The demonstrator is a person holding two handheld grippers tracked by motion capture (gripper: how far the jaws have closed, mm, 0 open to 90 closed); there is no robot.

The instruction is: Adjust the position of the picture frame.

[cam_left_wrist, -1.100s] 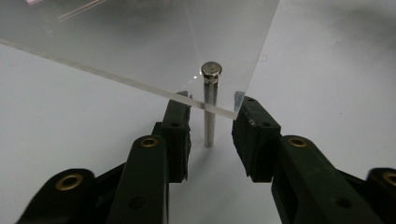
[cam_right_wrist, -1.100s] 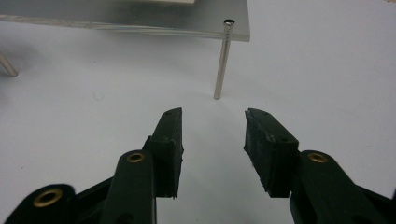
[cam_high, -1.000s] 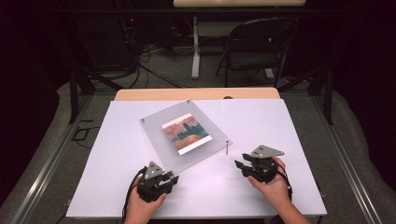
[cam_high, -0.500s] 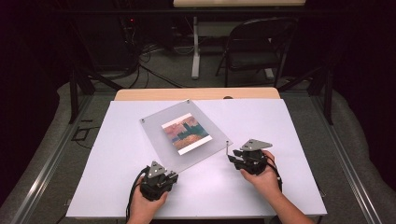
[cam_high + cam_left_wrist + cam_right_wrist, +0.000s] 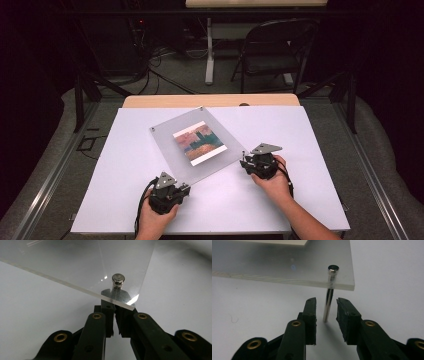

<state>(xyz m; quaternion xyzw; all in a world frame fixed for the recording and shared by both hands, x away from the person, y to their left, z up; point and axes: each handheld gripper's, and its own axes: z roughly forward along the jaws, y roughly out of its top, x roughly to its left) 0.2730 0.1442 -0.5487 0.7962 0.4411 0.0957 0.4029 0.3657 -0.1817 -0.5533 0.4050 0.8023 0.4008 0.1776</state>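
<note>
A clear acrylic frame (image 5: 197, 146) holding a small coloured print (image 5: 199, 142) stood on the white worktop (image 5: 310, 200), raised on metal posts at its corners and turned at an angle to the worktop's edges. The left gripper (image 5: 186, 188) sat at the frame's near corner; in the left gripper view its jaws were drawn close together at the near post (image 5: 118, 281) beneath the sheet's edge, though whether they truly gripped it could not be told. The right gripper (image 5: 243, 161) sat at the frame's right-hand corner; in the right gripper view its jaws stood apart on either side of the right post (image 5: 329, 296), touching neither side of it, the post rising through the sheet to a capped head. Each gripper was held in a hand coming from the near edge. Beyond the worktop lay a wooden table edge (image 5: 210, 100), a dark folding chair (image 5: 272, 52), cables (image 5: 150, 60) on the floor, and a dim room.
</note>
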